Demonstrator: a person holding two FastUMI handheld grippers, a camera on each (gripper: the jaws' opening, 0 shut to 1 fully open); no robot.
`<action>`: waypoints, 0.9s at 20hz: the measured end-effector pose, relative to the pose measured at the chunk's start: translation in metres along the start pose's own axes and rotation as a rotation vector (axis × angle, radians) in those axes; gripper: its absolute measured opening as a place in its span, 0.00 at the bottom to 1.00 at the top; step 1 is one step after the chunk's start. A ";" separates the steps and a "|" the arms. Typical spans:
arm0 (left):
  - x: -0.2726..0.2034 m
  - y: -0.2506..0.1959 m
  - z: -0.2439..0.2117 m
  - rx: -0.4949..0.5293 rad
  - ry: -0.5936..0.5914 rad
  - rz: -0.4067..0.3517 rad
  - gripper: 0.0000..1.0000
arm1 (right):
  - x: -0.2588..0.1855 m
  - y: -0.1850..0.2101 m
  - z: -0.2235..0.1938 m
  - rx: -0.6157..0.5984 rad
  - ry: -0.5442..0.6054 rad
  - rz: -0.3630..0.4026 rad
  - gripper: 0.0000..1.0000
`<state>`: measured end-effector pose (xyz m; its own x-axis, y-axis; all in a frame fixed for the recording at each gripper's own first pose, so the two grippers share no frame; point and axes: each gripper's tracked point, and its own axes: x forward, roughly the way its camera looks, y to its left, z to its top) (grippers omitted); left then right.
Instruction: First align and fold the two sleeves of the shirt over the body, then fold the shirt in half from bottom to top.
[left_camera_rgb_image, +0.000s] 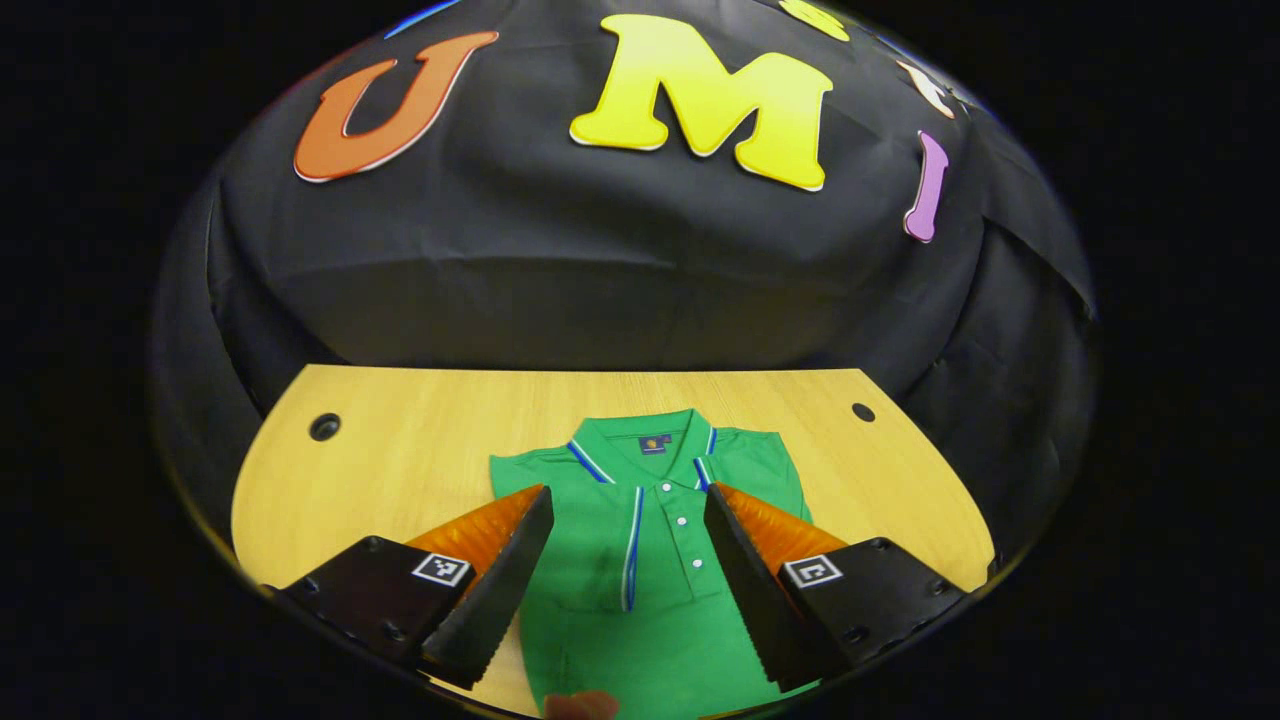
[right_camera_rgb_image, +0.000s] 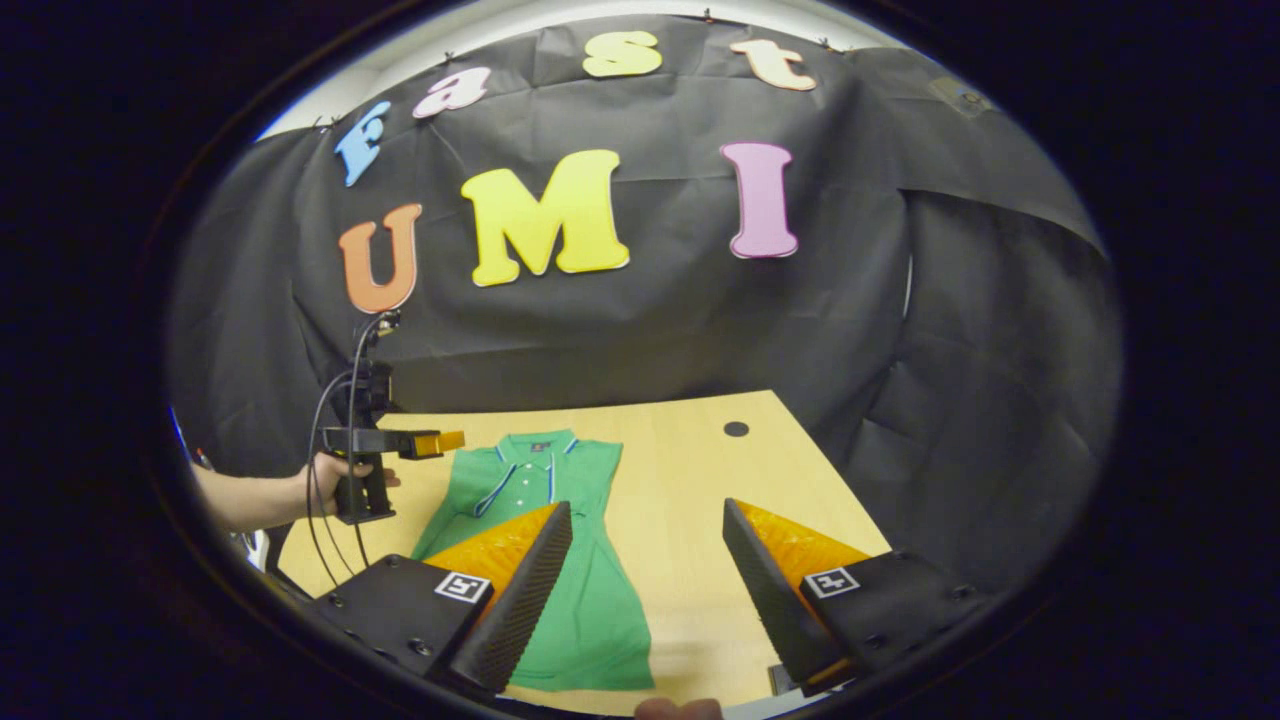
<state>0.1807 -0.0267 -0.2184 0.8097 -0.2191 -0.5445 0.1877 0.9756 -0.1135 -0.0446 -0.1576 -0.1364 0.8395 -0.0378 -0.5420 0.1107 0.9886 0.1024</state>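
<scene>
A: Where did the shirt (left_camera_rgb_image: 655, 560) lie?

B: Flat on the tabletop (left_camera_rgb_image: 400, 440), collar away from the holder, straight ahead of the left gripper (left_camera_rgb_image: 628, 590) and below it. Both sleeves looked already folded over the body, so it read as a narrow strip. From the right gripper (right_camera_rgb_image: 645, 600) it lay ahead and to the left, the hem nearest.

A: And the grippers?

B: Both had their fingers spread wide, nothing between them. The left hung above the chest with the button placket in its gap; the right hung over bare wood just beside the shirt's edge. I'd judge both were held clear so the fold could be checked before reaching for the hem.

A: Anything in the way?

B: Nothing on the shirt. In the right gripper view the hand (right_camera_rgb_image: 330, 470) holding the left gripper stood farther off to the left, cables (right_camera_rgb_image: 320, 420) drooping from it near the shirt's far side; those could brush the cloth. Two cable holes (left_camera_rgb_image: 324, 427) sat well apart from it.
</scene>
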 end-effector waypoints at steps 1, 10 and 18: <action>-0.015 0.003 -0.005 0.006 -0.004 0.011 0.98 | 0.007 0.004 -0.006 -0.033 0.010 0.022 0.93; -0.158 0.014 -0.142 0.004 0.136 0.052 0.99 | 0.030 0.038 -0.093 -0.214 0.209 0.208 0.98; -0.226 0.022 -0.262 0.047 0.370 0.033 0.99 | 0.012 0.026 -0.204 -0.277 0.485 0.265 0.98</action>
<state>-0.1436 0.0473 -0.3158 0.5614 -0.1609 -0.8117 0.1973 0.9787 -0.0576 -0.1397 -0.1027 -0.3102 0.4748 0.2208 -0.8520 -0.2653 0.9589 0.1006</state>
